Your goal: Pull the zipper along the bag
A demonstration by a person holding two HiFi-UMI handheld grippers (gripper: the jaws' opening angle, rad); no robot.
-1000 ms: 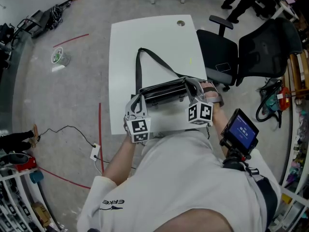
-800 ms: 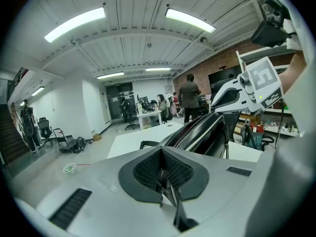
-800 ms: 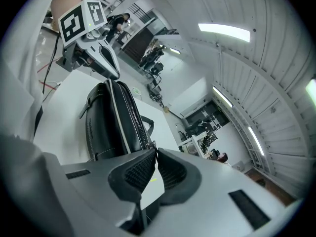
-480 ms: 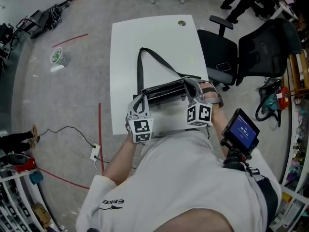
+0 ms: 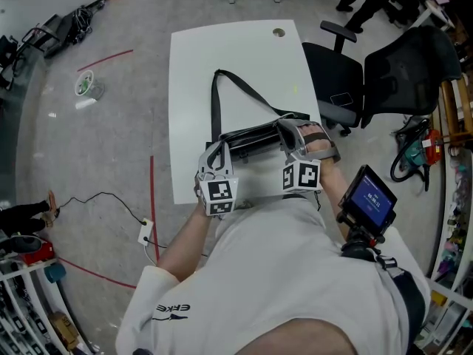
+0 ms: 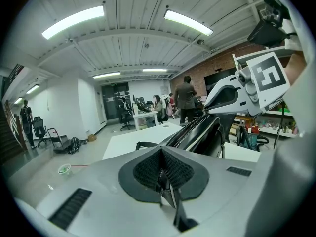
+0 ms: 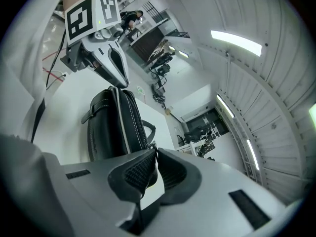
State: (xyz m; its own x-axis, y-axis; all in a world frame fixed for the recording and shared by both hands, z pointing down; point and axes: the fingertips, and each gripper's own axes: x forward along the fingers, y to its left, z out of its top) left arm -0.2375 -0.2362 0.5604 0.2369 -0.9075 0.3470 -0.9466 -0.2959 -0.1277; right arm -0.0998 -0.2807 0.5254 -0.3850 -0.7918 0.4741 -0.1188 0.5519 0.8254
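Over the last second the right gripper (image 5: 284,129) has crept a little toward the left gripper (image 5: 216,152) along the top of the bag (image 5: 255,137), while the left one has barely shifted. Nearest the person, both grippers sit at the near edge of the counter (image 5: 244,58), one at each end of the bag, which lies across it with its top edge up. The left gripper (image 6: 162,174) is clenched on a thin tab at its end of the bag (image 6: 197,132), most likely to anchor that end and keep the zipper (image 6: 190,130) stretched straight so it does not bunch. The right gripper (image 7: 154,152) is pinched shut at the other end of the bag (image 7: 111,127), apparently on the small metal pull, though the pull is mostly hidden in the pads. That split makes sense: one side holds, the other drags. Judging by the right gripper's place near its own end, most of the travel is still to come. Beyond the bag, its strap (image 5: 244,91) loops loosely over the bare far half of the counter, clear of the pulling line. Farther off stands an office chair (image 5: 384,72).
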